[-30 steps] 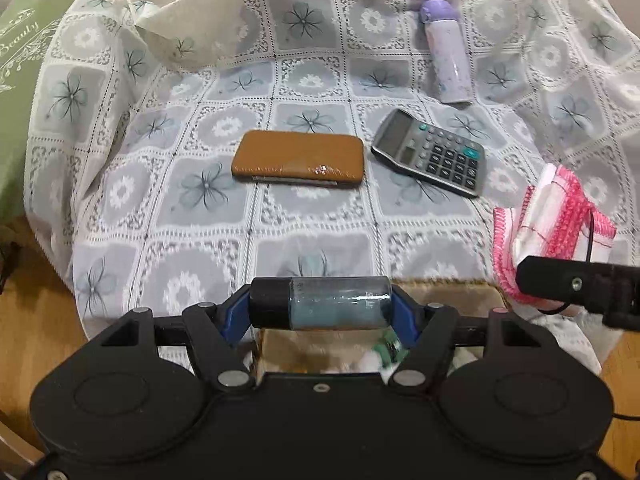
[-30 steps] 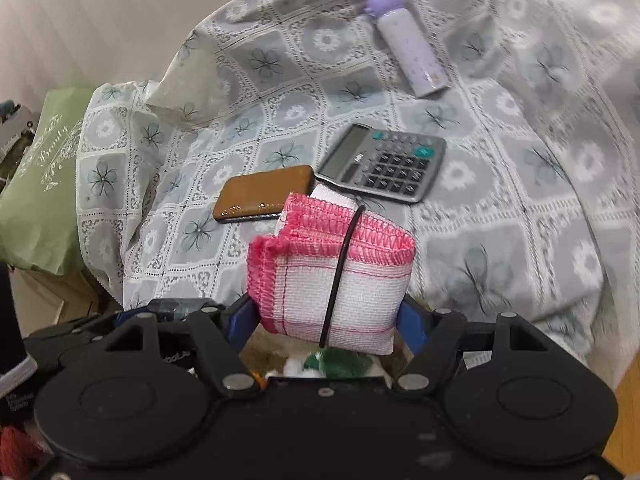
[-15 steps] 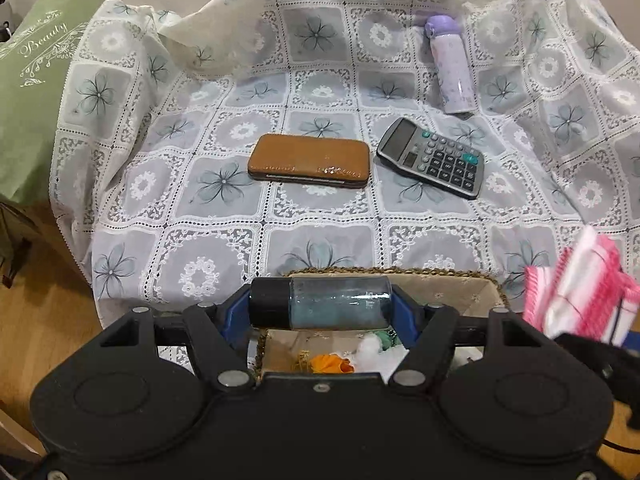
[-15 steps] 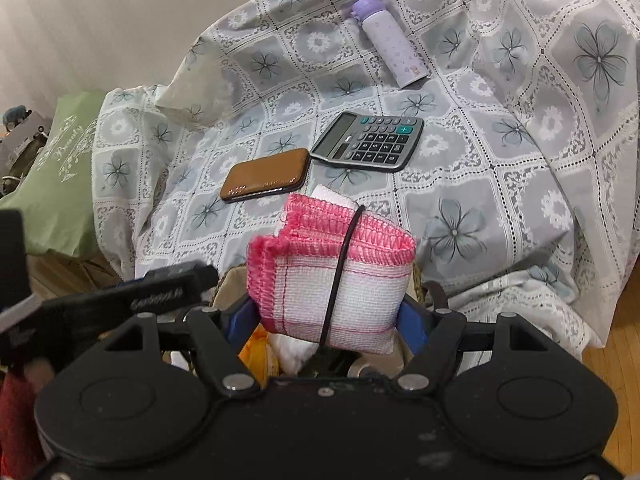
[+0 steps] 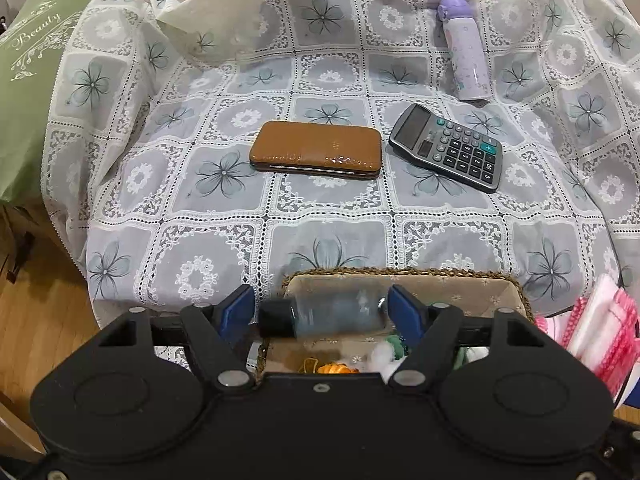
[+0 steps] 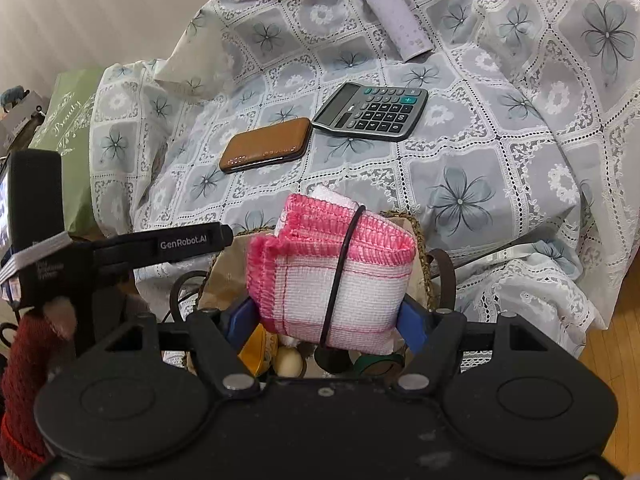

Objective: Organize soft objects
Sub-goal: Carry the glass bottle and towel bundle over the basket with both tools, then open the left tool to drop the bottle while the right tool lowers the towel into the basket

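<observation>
From my left wrist camera, a white lace cloth (image 5: 224, 216) with grey flower squares covers the surface ahead, with wood floor showing at the lower left and a green bag (image 5: 28, 80) at the left edge. On the cloth lie a brown case (image 5: 316, 150), a grey calculator (image 5: 448, 146) just to its right, and a lilac flask (image 5: 466, 52) farther back. A woven basket (image 5: 400, 274) sits below my left gripper (image 5: 320, 310), whose jaws are opening: the clear bottle with a black cap (image 5: 328, 316) lies blurred between the blue pads with a gap at each end, above the basket. The pink-and-white cloth bundle (image 5: 600, 332) shows at the right edge.

From my right wrist camera, the same lace cloth drapes over the surface against a pale wall. My right gripper (image 6: 328, 318) clamps the folded pink-and-white cloth bundle (image 6: 332, 276), bound by 1 black band, directly above the basket (image 6: 420, 236), where a yellow item and a pale round one lie. My left gripper (image 6: 188, 240) reaches in from the left, beside the bundle.
</observation>
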Action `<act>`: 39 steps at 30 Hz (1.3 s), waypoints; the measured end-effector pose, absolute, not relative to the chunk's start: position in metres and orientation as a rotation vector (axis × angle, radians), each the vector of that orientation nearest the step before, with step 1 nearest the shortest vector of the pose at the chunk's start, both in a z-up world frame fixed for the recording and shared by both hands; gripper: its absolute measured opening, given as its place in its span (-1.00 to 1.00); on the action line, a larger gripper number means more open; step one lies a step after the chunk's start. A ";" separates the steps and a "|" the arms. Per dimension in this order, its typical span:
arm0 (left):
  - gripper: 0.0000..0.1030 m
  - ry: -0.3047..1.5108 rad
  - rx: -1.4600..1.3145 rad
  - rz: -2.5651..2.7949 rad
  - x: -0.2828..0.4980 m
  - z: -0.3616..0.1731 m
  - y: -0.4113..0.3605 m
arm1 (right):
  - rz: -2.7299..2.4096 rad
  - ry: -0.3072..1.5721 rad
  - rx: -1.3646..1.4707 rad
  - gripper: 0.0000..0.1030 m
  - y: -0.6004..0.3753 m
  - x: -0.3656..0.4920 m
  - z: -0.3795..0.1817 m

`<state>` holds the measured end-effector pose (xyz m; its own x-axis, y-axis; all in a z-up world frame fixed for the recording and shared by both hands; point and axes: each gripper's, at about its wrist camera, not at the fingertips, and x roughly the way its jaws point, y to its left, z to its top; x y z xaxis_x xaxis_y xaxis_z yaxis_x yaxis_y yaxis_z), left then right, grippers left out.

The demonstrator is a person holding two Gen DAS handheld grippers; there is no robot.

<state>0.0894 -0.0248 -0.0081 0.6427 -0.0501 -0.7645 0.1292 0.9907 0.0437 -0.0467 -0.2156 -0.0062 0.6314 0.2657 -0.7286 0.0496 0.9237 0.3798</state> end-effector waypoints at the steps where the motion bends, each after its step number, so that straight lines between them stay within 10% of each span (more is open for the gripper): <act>1: 0.44 0.867 0.098 -0.103 0.090 -0.008 -0.024 | 0.130 0.886 0.384 0.39 -0.215 -0.046 -0.006; 39: 0.92 0.848 0.089 0.025 0.021 -0.015 -0.008 | 0.150 0.932 0.263 0.41 -0.205 -0.051 -0.013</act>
